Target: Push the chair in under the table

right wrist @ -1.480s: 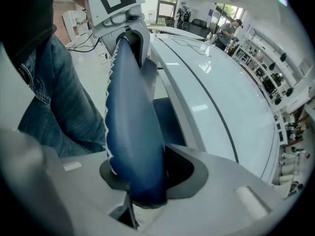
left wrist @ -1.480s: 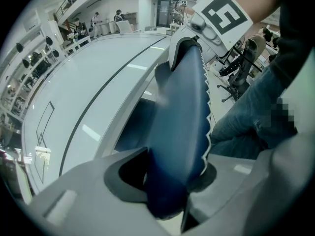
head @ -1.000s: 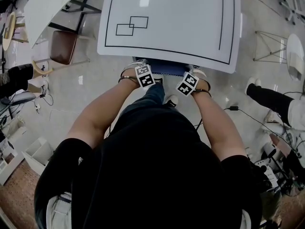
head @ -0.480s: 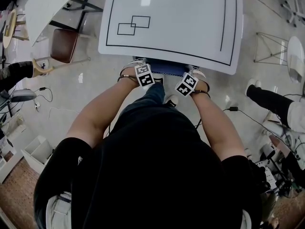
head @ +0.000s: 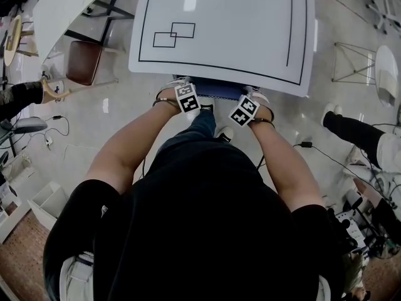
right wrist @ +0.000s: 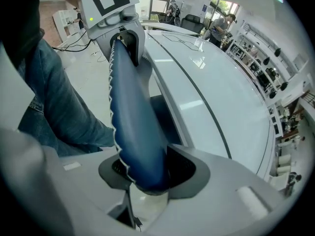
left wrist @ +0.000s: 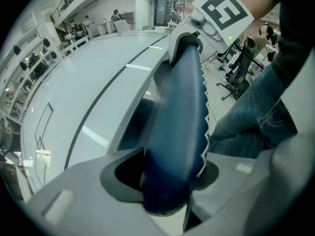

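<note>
Gleaming white table [head: 225, 24], pale floor [head: 125, 115]

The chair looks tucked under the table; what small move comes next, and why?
Probably lift both off: the left gripper and right gripper have just been opening their jaws around the blue chair back, which sits at the edge of the white table.

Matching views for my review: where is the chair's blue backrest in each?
Head view: blue backrest upper centre, at the white table's near edge.
Left gripper view: backrest centre, bottom to top.
Right gripper view: backrest left of centre, bottom to top.
Shared landmark: the white table.
</note>
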A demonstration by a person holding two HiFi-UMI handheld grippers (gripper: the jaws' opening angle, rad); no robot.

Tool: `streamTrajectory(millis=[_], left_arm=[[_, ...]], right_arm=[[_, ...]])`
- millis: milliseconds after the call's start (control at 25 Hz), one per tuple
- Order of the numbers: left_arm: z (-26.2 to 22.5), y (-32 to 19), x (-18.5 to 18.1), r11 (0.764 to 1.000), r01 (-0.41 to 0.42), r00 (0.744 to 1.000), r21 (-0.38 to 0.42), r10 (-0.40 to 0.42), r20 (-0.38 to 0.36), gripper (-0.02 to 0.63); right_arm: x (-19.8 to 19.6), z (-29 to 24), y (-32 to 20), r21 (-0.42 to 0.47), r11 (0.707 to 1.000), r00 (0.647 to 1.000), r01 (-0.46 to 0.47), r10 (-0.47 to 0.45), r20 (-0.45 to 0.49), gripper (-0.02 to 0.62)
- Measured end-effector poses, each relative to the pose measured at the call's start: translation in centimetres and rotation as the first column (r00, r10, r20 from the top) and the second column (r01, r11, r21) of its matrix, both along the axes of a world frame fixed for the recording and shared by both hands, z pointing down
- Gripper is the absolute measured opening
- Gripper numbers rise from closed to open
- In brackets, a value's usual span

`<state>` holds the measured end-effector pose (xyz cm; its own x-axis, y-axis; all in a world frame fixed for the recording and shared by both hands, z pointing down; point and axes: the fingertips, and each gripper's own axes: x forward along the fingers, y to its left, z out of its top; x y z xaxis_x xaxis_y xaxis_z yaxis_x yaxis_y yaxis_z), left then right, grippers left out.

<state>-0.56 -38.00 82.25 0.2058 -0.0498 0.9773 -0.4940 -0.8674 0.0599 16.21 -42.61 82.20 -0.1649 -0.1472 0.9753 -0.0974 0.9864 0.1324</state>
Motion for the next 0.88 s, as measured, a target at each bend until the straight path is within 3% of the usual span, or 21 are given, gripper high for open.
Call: streamTrajectory(millis=[520,880], left_arm=[[-2.6,0.5,-1.8,0.987,0.155,0.988,0.043,-0.155,-0.009,0.314],[-5.5,2.2,-3.7,0.939,0.336,0.941,0.078,-0.332,-0.062,0.311]], right_arm=[[1.6,-4.0,0.8,0.037,0.998,0.995,-0.059,0.056,0.078,0.170],[4.2,-7.6,2.1,0.055,0.984,0.974,-0.171,0.160,0.163,0.141]])
